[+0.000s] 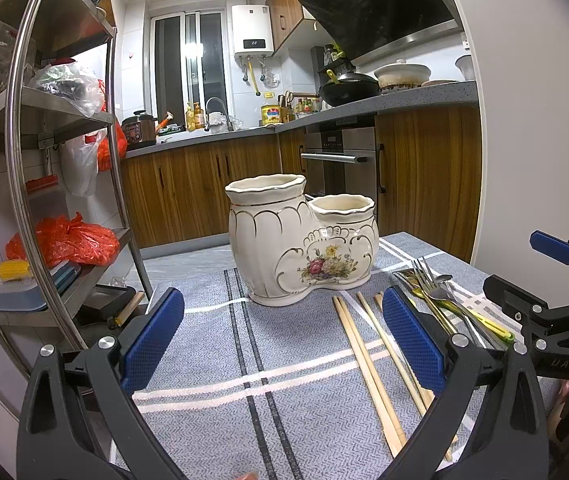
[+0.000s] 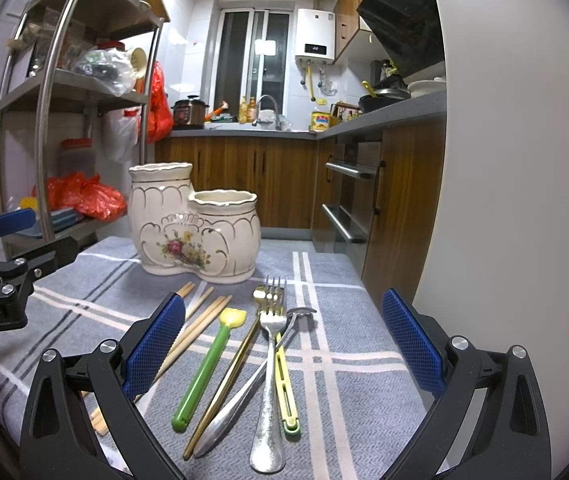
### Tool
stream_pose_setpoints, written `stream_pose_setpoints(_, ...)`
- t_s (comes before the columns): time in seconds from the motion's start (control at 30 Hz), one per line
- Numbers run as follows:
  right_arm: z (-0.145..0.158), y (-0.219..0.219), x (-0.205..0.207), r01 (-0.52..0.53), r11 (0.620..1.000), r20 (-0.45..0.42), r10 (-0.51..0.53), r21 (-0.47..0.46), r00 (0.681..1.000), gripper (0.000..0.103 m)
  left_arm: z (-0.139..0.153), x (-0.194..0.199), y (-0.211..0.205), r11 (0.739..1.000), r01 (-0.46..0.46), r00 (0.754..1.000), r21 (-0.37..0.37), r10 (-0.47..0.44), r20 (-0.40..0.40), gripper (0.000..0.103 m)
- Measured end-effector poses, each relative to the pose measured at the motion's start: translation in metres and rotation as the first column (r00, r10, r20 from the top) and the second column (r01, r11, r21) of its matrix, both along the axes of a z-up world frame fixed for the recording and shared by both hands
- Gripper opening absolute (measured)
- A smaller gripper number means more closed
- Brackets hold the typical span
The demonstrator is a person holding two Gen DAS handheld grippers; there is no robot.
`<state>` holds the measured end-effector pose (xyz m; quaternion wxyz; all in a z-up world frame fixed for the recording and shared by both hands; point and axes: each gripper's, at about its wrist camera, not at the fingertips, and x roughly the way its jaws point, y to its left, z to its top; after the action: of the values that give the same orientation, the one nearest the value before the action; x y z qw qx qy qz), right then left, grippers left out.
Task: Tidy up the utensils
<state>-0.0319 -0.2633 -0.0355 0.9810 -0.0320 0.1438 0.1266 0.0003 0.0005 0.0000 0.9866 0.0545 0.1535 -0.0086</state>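
A cream ceramic two-pot utensil holder with a flower print stands on the grey checked cloth; it also shows in the right wrist view. Both pots look empty. Wooden chopsticks lie in front of it, beside the left gripper's right finger. In the right wrist view, chopsticks, a green-handled utensil, a gold fork, a silver fork, a silver spoon and a yellow-green utensil lie between the fingers. My left gripper is open and empty. My right gripper is open and empty above the cutlery.
A steel shelf rack with orange bags stands left of the table. Wooden kitchen cabinets and an oven lie behind. The table's right edge runs near a white wall.
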Motion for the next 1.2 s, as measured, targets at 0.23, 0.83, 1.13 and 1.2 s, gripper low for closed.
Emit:
stream_pose_setpoints(0.23, -0.0002, 0.0001, 0.0003, 0.0, 1.0, 0.0, 0.0, 0.0, 1.0, 0.098, -0.0001, 0.0001, -0.0001, 1.0, -0.001, 1.0, 0.0, 0.001, -0.001, 0.098)
stream_pose_setpoints(0.83, -0.0003, 0.0006, 0.001, 0.0, 1.0, -0.003, 0.0, -0.004, 1.0, 0.098, -0.0052, 0.0012, -0.0007, 1.0, -0.001, 1.0, -0.001, 0.001, -0.004, 0.098)
stream_pose_setpoints(1.13, -0.0001, 0.0004, 0.0009, -0.001, 1.0, -0.003, 0.001, -0.004, 1.0, 0.098, -0.0052, 0.0013, -0.0008, 1.0, 0.0, 1.0, -0.001, 0.0, -0.003, 0.098)
stream_pose_setpoints(1.2, -0.0001, 0.0002, 0.001, 0.0, 1.0, -0.002, 0.0, -0.004, 1.0, 0.098, -0.0055, 0.0014, -0.0009, 1.0, -0.001, 1.0, -0.001, 0.001, -0.004, 0.098)
